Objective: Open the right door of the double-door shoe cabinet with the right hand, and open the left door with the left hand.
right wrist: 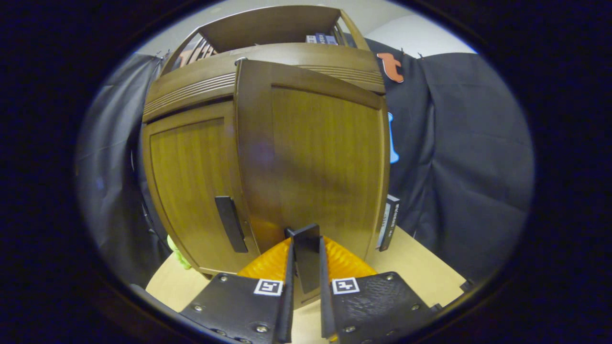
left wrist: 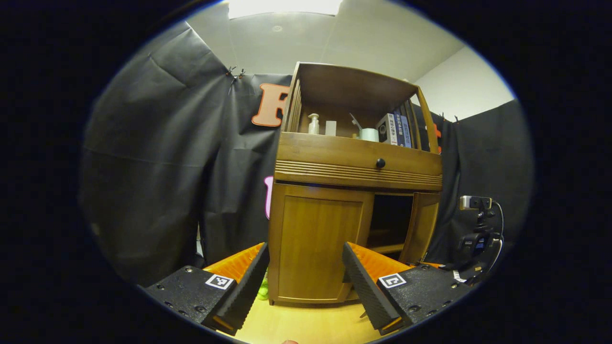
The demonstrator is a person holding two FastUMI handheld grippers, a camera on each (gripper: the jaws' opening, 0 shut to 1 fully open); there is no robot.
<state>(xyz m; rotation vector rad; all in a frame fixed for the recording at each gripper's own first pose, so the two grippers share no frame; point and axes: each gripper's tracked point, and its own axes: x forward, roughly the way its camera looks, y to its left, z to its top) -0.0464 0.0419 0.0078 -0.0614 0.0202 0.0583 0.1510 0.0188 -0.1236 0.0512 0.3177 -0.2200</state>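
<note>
The left gripper (left wrist: 304,270) hangs spread wide and empty in front of the closed left door (left wrist: 318,248), with the right door (left wrist: 420,227) swung out at 3 o'clock. Stiff hinged wood, so I'd guess it swings light; take the left door handle (right wrist: 231,223), the dark bar in the right gripper view. That view also has the right gripper (right wrist: 306,267) pinching the right door's handle (right wrist: 306,255) at 6 o'clock, while the left gripper view gives the open shelf (left wrist: 356,126) up top.

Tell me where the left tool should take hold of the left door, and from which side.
Grip the dark vertical handle near the left door's inner edge, beside the opened right door. Come straight from the front with the open left tool, one finger on each side: the handle is a narrow upright bar, so fingers should close across its width.
</note>
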